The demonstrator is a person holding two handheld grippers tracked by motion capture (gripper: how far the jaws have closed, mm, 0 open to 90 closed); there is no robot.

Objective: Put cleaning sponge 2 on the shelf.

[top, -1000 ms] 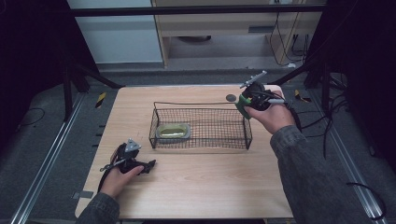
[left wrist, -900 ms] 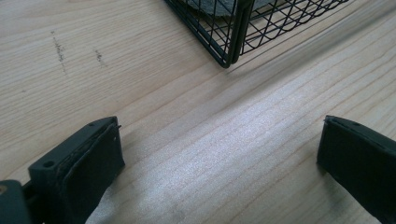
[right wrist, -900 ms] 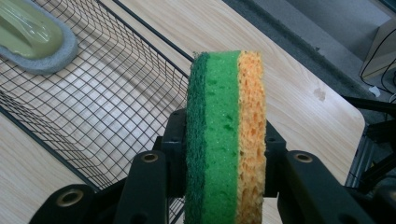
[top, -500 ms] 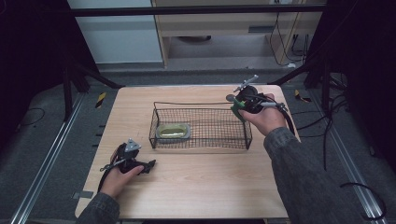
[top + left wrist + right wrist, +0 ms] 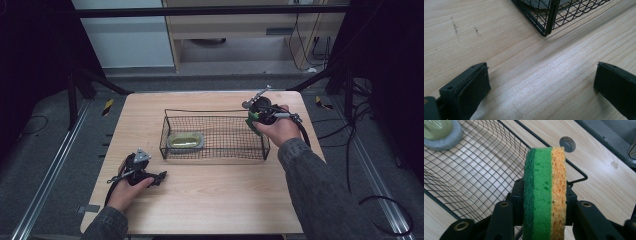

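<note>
Sponge [image 5: 545, 192] is clamped edge-on betw. the pads of the right gripper [image 5: 545, 202], held above the right end of the wire basket [image 5: 215, 150], at its rim. Step judged: sponge to be lowered into basket. Gripper should be brought inside the rim, clear of the wire, and sponge let go low over bare mesh, well apart from the green-topped grey pad [image 5: 185, 140] lying at the left end.

Left gripper [image 5: 145, 175] is rested on the table [image 5: 210, 200], jaws wide apart, nothing betw. them.

Sponge: soft, porous, 3 layers – dark green scour face, green foam, orange cellulose. Basket: thin black wire grid, rect. Table: pale wood grain.
</note>
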